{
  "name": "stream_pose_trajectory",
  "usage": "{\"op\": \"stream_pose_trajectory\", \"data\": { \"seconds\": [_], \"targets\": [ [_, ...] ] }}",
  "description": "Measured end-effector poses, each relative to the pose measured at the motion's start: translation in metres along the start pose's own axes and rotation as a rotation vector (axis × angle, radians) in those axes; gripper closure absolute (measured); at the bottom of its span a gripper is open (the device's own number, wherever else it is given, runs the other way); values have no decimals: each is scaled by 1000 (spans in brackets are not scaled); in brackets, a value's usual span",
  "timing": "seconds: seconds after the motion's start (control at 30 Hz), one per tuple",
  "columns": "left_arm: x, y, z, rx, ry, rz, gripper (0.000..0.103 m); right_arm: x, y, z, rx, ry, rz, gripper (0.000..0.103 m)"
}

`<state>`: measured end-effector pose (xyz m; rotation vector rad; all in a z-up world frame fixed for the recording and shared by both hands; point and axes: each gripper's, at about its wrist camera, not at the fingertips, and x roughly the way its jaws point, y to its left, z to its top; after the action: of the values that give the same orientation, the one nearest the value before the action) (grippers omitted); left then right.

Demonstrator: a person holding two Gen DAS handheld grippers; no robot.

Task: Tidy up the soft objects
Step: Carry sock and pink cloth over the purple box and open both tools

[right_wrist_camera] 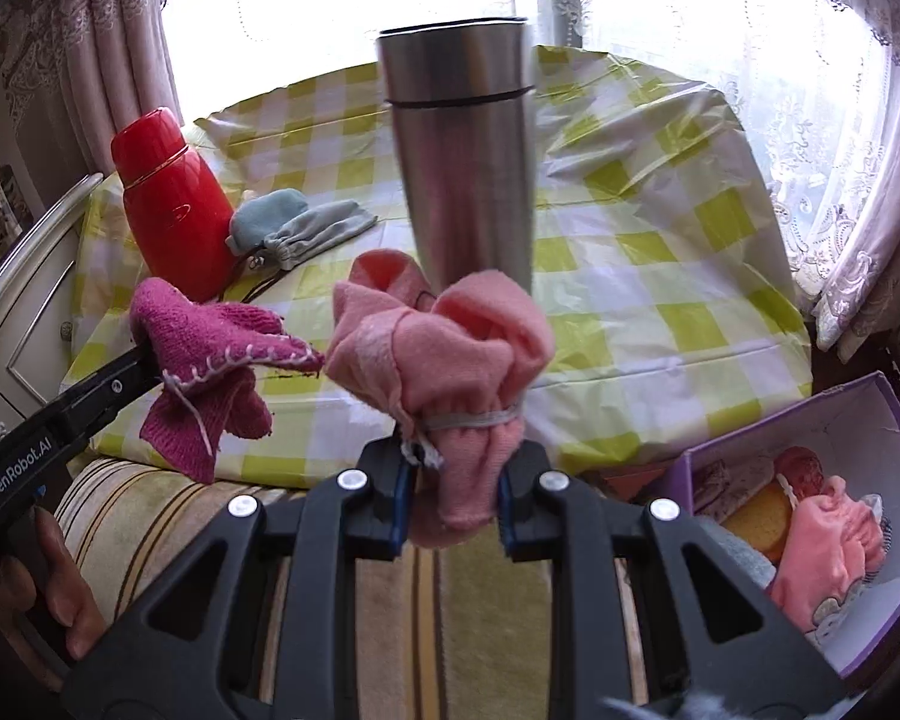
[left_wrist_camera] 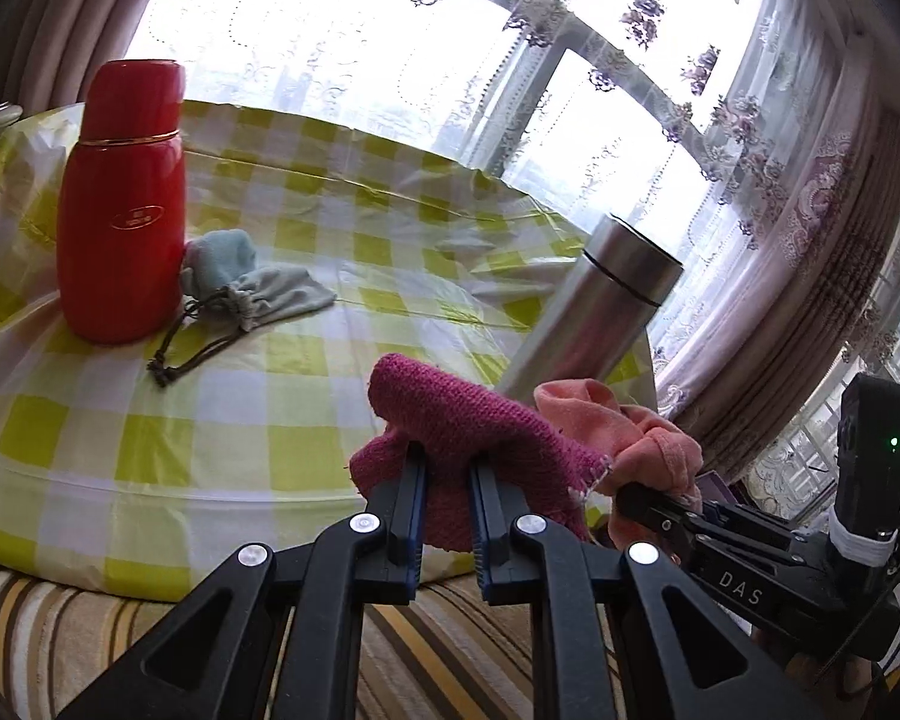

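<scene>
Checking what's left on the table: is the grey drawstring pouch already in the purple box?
No, the grey drawstring pouch lies on the checked tablecloth beside the red flask, far from the purple box.

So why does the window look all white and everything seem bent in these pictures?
Left wrist view: the window is blown out by daylight, and the fisheye lens curves the checked tablecloth. Right wrist view: the same glare sits behind the steel flask, the corners go black, and the purple box bows.
</scene>
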<state>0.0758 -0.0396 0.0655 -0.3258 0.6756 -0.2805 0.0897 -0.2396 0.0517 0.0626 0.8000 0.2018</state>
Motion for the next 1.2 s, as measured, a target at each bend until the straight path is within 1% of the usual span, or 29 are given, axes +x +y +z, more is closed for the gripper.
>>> {"op": "stream_pose_trajectory", "data": {
  "seconds": [0.17,0.37,0.5,0.67,0.83,0.87,0.9,0.93,0.97,1.0,1.03,1.07,1.1,1.17,1.2],
  "targets": [
    [10,-43,-6,56,39,-68,89,-26,-49,-4,73,-30,-78,78],
    [20,-93,-16,124,91,-152,89,-56,-113,-11,160,-62,-193,78],
    [28,-124,-20,167,117,-206,89,-74,-146,-18,201,-75,-273,78],
    [37,-163,-30,229,153,-265,89,-87,-182,-33,255,-64,-366,78],
    [43,-194,-41,280,190,-319,89,-94,-212,-47,312,-42,-427,77],
    [45,-199,-43,286,199,-334,89,-96,-217,-49,322,-39,-439,75],
    [46,-205,-45,293,212,-353,87,-99,-220,-52,332,-37,-450,74],
    [48,-209,-47,300,226,-371,83,-100,-223,-54,339,-34,-463,74],
    [50,-213,-49,306,240,-383,79,-100,-227,-55,342,-29,-473,71],
    [52,-214,-51,309,249,-385,66,-101,-230,-56,350,-29,-477,69],
    [53,-216,-52,308,253,-385,53,-103,-233,-57,359,-29,-481,64],
    [53,-216,-53,306,254,-387,49,-103,-234,-58,364,-28,-484,58],
    [53,-217,-54,305,254,-387,46,-104,-236,-59,368,-29,-486,55],
    [53,-216,-54,309,256,-378,46,-105,-238,-58,372,-35,-488,47],
    [54,-215,-53,310,255,-372,46,-104,-238,-58,374,-36,-488,45]
  ]
}}
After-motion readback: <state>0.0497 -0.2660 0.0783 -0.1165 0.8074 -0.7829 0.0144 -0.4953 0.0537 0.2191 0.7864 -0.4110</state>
